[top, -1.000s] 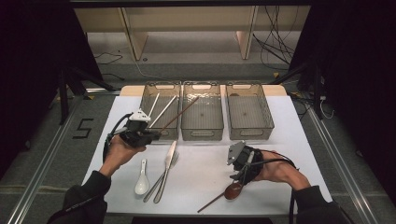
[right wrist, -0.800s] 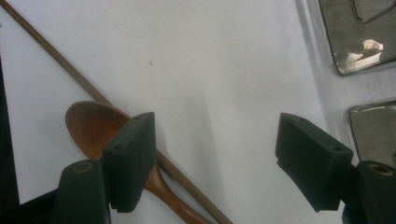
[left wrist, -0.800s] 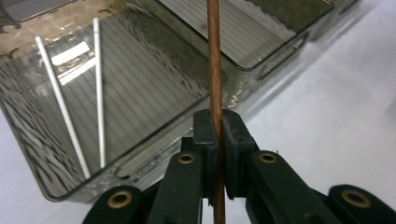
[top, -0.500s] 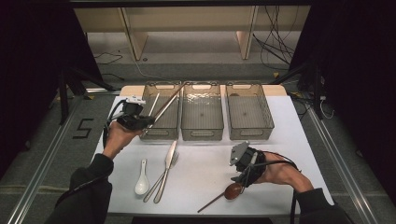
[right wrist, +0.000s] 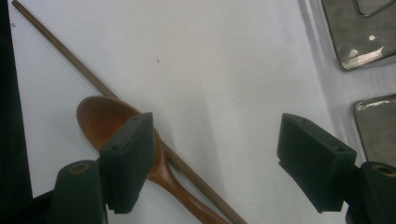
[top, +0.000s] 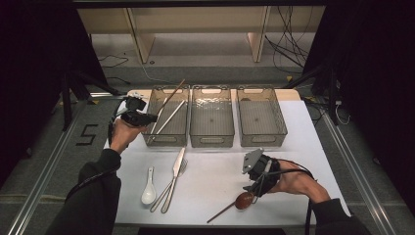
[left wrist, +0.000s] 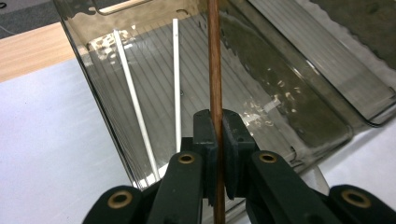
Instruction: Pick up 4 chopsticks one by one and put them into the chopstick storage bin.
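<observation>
My left gripper (top: 146, 117) (left wrist: 217, 128) is shut on a brown wooden chopstick (top: 172, 92) (left wrist: 215, 65), which slants up over the left clear bin (top: 165, 140) (left wrist: 303, 116). Two white chopsticks (top: 169, 118) (left wrist: 133, 93) lie in that bin. Near the table's front right, my right gripper (top: 251, 187) (right wrist: 217, 135) stands open just above the white surface; its jaws have just been opening. A brown wooden spoon (top: 243, 200) (right wrist: 100, 116) lies under its left jaw, beside another brown chopstick (top: 219, 214) (right wrist: 60, 46). The pads grip nothing.
A middle bin (top: 211, 141) and a right bin (top: 263, 142) stand next to the left one. A white ceramic spoon (top: 148, 190), a knife (top: 177, 169) and a fork (top: 167, 192) lie front left on the white table (top: 303, 137).
My left hand has carried the brown chopstick away from the cutlery to the left edge of the left bin. The right hand has stayed over the wooden spoon.
</observation>
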`<state>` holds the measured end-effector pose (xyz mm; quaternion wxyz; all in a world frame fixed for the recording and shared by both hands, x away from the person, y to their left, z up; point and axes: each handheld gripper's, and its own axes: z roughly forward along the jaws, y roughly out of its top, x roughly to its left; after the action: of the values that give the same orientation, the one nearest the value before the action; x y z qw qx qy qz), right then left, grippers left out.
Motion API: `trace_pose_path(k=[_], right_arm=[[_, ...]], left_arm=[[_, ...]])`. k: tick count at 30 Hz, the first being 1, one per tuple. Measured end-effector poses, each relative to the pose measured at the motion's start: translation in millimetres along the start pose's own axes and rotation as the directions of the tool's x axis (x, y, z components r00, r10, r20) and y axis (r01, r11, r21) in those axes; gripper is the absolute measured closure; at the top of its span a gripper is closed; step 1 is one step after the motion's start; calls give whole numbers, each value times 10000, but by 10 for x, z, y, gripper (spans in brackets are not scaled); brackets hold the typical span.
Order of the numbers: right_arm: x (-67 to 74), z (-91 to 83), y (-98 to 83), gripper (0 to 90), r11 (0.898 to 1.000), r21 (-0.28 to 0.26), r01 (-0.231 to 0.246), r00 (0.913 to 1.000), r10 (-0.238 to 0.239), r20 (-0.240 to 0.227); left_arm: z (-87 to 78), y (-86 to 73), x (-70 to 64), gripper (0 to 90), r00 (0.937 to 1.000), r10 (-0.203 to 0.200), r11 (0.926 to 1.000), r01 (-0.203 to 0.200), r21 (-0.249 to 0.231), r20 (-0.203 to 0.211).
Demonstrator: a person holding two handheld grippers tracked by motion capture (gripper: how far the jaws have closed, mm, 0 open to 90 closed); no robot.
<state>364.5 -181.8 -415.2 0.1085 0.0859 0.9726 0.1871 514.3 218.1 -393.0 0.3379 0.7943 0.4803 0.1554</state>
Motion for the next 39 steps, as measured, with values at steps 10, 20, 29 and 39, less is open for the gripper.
trace_pose_path(k=[10,20,29,39], right_arm=[[5,-2,-7,283,10000,-14,-23,10000,23,-65],[13,0,-11,283,10000,-24,-11,10000,11,-78],[3,-10,-17,283,10000,24,-89,9999,89,-118],[-67,-8,-29,283,9998,173,-137,9999,136,81]], left_arm=[[171,24,56,851,9993,-365,9987,369,339,-122],[287,25,57,807,9976,-525,9977,544,409,-449],[122,-2,-18,554,9980,-622,9980,623,79,-50],[-148,-207,-262,310,9883,-324,9959,445,-789,1487]])
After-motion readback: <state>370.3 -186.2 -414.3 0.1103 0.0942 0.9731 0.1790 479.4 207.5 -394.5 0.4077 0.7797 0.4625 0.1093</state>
